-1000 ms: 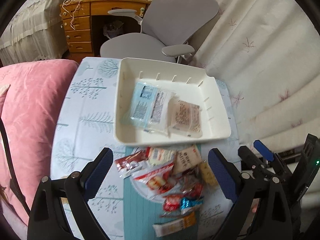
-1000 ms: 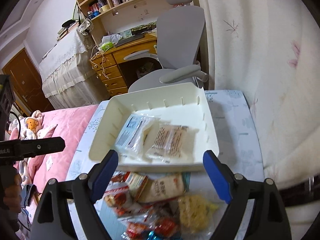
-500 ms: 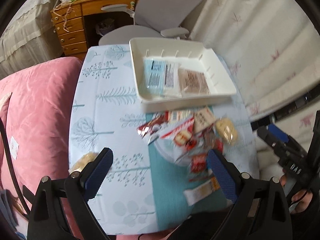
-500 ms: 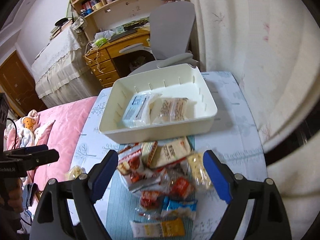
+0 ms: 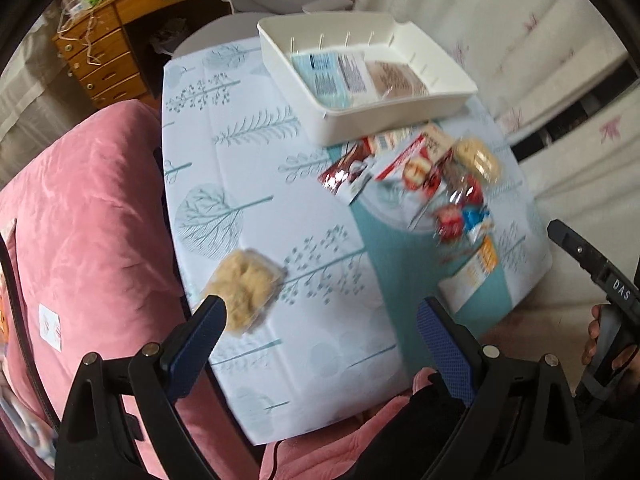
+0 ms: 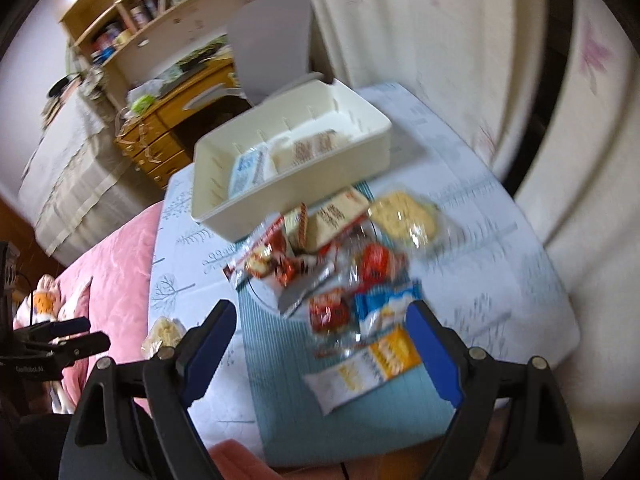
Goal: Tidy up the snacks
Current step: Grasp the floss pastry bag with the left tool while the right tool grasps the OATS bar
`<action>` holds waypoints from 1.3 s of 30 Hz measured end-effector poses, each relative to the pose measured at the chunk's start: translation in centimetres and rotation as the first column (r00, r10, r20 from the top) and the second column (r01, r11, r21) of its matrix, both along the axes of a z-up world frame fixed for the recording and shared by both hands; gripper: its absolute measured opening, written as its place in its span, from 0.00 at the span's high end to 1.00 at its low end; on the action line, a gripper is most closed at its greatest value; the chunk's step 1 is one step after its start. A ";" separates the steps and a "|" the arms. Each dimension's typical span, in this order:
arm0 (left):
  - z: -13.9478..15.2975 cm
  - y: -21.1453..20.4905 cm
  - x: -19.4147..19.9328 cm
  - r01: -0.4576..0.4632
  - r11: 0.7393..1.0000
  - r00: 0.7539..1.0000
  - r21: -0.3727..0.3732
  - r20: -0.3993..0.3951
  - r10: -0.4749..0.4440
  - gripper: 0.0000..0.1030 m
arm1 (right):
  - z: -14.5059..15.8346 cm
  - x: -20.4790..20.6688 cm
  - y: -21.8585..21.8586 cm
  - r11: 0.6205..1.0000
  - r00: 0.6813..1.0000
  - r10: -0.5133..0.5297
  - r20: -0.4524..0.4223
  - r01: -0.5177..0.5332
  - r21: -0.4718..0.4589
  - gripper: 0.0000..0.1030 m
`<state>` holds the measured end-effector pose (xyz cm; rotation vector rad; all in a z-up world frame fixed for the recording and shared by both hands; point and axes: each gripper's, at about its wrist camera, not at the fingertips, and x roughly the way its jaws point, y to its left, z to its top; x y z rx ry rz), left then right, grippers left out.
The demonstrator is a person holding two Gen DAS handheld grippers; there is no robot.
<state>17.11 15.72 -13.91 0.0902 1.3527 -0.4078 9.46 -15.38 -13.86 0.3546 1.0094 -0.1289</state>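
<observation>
On the worktop's near left edge, a lone cake packet [image 5: 244, 292] lies just ahead of the spread, empty fingers of the left gripper [image 5: 320, 328]; light, crinkly, probably crushable, best pinched across its sides. The right gripper [image 6: 320, 340] also gapes, over the snack pile [image 6: 340, 272] before the tray [image 6: 224, 216].

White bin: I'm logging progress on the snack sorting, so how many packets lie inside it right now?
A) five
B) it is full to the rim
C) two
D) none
C: the white bin holds just two flat packets side by side, a blue-and-white packet and a beige packet, while the remaining snacks sit in a pile on the table in front of it.
</observation>
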 end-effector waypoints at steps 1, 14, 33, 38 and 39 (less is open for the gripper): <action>-0.3 0.4 0.0 0.014 1.000 1.000 0.001 -0.007 -0.014 0.07 | -0.3 -0.4 0.4 1.000 1.000 -0.028 -0.009 0.028 0.003 0.15; -5.3 3.8 1.2 0.123 0.992 0.986 0.040 -0.114 -0.118 0.08 | -5.2 -4.5 2.0 0.910 0.908 -0.380 -0.175 0.401 0.103 0.15; -14.6 1.1 4.8 0.121 0.974 0.972 0.189 -0.221 -0.078 0.08 | -13.0 -4.5 -1.8 0.640 0.679 -0.593 -0.434 0.724 0.258 0.16; -15.5 -0.2 4.8 0.153 0.960 0.972 0.234 -0.211 -0.103 0.11 | -14.4 -3.0 -2.6 0.624 0.649 -0.597 -0.472 0.745 0.235 0.22; -15.6 -0.5 4.9 0.154 0.959 0.972 0.236 -0.210 -0.105 0.11 | -14.7 -2.7 -2.6 0.623 0.644 -0.593 -0.483 0.747 0.231 0.22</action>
